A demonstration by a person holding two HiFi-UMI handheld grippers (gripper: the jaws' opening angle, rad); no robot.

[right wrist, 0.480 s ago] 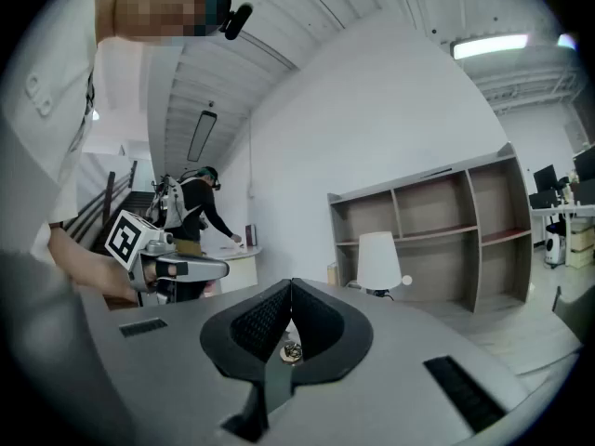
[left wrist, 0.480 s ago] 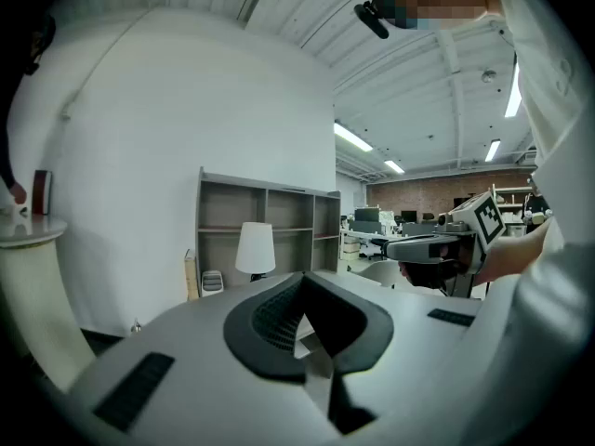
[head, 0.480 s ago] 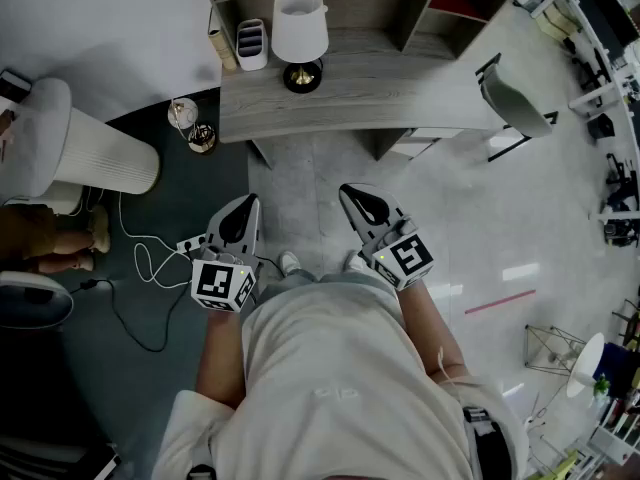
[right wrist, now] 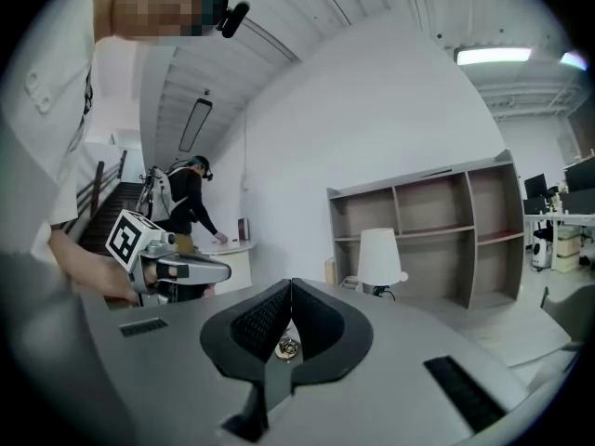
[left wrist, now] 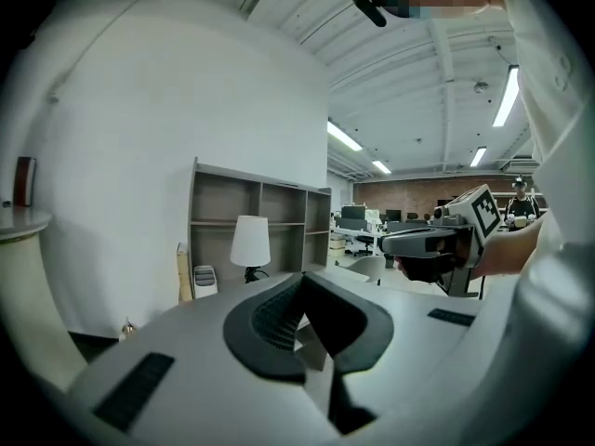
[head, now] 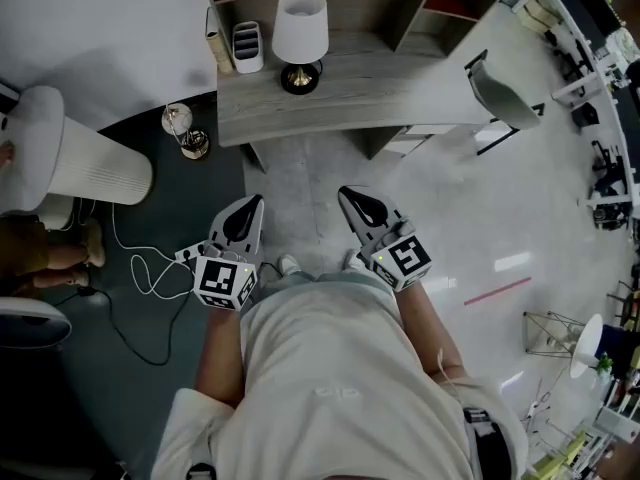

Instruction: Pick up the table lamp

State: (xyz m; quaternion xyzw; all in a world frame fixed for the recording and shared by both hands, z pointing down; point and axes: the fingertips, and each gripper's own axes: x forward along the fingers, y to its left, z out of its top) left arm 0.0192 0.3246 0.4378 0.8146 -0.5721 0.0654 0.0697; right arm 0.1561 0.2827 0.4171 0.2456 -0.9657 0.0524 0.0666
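The table lamp [head: 299,36] has a white shade and a dark round base; it stands on the grey wooden desk [head: 380,88] in front of the shelf unit. The left gripper view shows the lamp [left wrist: 249,244] far ahead, and so does the right gripper view [right wrist: 380,259]. My left gripper [head: 253,201] and right gripper [head: 345,193] hang side by side over the floor, well short of the desk. Both are shut and hold nothing.
A white slotted box [head: 248,46] stands left of the lamp. A grey chair [head: 505,93] sits at the desk's right end. A white ribbed cylinder [head: 70,163], a small globe ornament [head: 185,133] and cables [head: 150,268] lie left. A person [right wrist: 191,203] stands at a far counter.
The scene has shifted slightly left and up in the head view. Both grippers keep their places and stay shut.
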